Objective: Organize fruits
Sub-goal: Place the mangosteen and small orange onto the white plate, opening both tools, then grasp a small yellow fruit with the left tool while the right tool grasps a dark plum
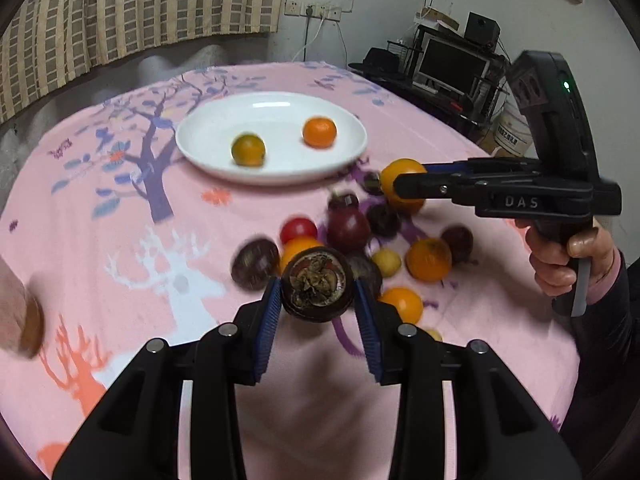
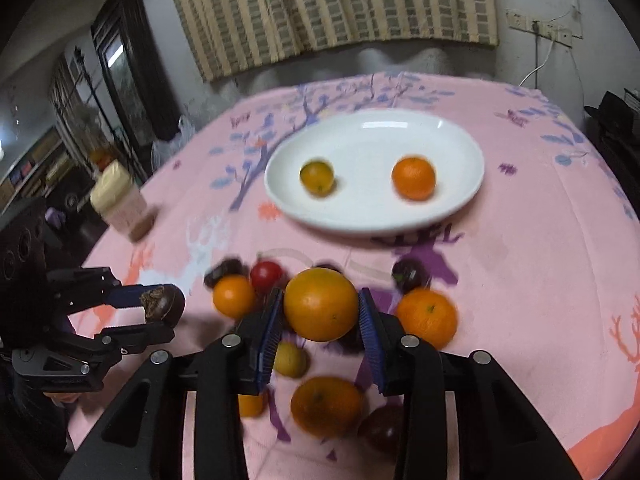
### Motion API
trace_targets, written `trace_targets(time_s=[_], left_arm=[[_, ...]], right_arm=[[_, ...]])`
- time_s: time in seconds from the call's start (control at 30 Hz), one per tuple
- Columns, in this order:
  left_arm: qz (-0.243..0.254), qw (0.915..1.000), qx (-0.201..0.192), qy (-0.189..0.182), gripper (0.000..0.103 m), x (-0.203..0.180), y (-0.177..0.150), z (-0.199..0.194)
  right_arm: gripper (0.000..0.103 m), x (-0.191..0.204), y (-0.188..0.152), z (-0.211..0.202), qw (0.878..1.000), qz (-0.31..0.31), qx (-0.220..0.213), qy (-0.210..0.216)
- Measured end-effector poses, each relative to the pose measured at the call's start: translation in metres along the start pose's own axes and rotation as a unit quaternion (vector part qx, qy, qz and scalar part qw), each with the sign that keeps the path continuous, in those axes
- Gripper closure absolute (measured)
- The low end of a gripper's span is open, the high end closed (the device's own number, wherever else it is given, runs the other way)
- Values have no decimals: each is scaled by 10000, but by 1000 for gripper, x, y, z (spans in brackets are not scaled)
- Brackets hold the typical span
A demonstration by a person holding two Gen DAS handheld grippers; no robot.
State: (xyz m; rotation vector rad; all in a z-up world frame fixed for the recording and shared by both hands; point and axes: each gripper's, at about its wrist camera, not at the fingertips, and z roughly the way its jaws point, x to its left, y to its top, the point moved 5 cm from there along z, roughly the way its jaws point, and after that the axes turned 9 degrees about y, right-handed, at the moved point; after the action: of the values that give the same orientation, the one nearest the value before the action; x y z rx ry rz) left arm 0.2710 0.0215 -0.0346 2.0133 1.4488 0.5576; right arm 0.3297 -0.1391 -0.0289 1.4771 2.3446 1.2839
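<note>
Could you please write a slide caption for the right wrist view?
Right tool grips an orange above the fruit pile; two citrus fruits already sit on the white plate.

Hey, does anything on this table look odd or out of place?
Mostly the fruit pile: it lies loose on the pink tablecloth, while the white plate holds just two citrus fruits. Nothing looks spilled or damaged.

a striped curtain (image 1: 132,8) hangs on the pale wall, sockets (image 1: 312,10) beside it; a monitor (image 1: 454,64) sits on dark shelving.
</note>
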Motion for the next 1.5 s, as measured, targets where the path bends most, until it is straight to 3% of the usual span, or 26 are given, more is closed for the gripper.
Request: trace_targets(time_s=[0.1, 0.2, 0.43, 0.47, 0.5, 0.57, 0.63, 0.8, 0.9, 0.97, 1.17, 1.27, 1.33, 1.5], left_arm=[[-182, 9995, -236, 109, 66, 13, 42, 7], [-407, 9983, -302, 289, 66, 23, 83, 31], [-698, 9935, 117, 892, 66, 45, 140, 118], [-753, 9924, 205, 952, 62, 47, 142, 124], [-819, 9906, 263, 1064, 55, 49, 145, 128], [-899, 9889, 55, 1182, 17, 49, 150, 116], [-919, 9868, -266, 1309, 10, 48, 147, 95], [-693, 9870, -450, 1382, 7, 33, 110, 41], [-887, 9875, -493, 1207, 5, 28, 63, 17], [-1159, 9872, -337, 1040, 5, 27, 31, 12], [-1563, 9848, 160, 747, 5, 19, -49, 7], [-1641, 9840, 223, 658, 5, 16, -66, 1], [-1624, 9844, 182, 657, 5, 14, -67, -2], [-1640, 9841, 237, 647, 5, 15, -67, 0]], right_arm=[[65, -12, 26, 7, 9996, 142, -224, -32], [65, -27, 49, 27, 9990, 173, -247, -327], [64, -52, 69, 65, 9984, 306, 5, -478], [64, -52, 70, 66, 9983, 307, 29, -485], [53, -53, 70, 65, 9983, 317, 44, -482], [39, -53, 70, 51, 9983, 290, -96, -498], [39, -51, 70, 36, 9984, 215, -194, -492], [34, -47, 37, -12, 9973, 98, -457, -566], [33, -48, -2, -24, 9971, 79, -410, -628], [33, -49, -27, -29, 9974, 162, -207, -666], [33, -36, -70, -39, 9997, 13, 67, -228], [33, -27, -75, -37, 9998, -59, 205, 17], [34, -23, -83, -33, 9993, -187, 324, -40], [45, -22, -89, -32, 9988, -162, 447, -87]])
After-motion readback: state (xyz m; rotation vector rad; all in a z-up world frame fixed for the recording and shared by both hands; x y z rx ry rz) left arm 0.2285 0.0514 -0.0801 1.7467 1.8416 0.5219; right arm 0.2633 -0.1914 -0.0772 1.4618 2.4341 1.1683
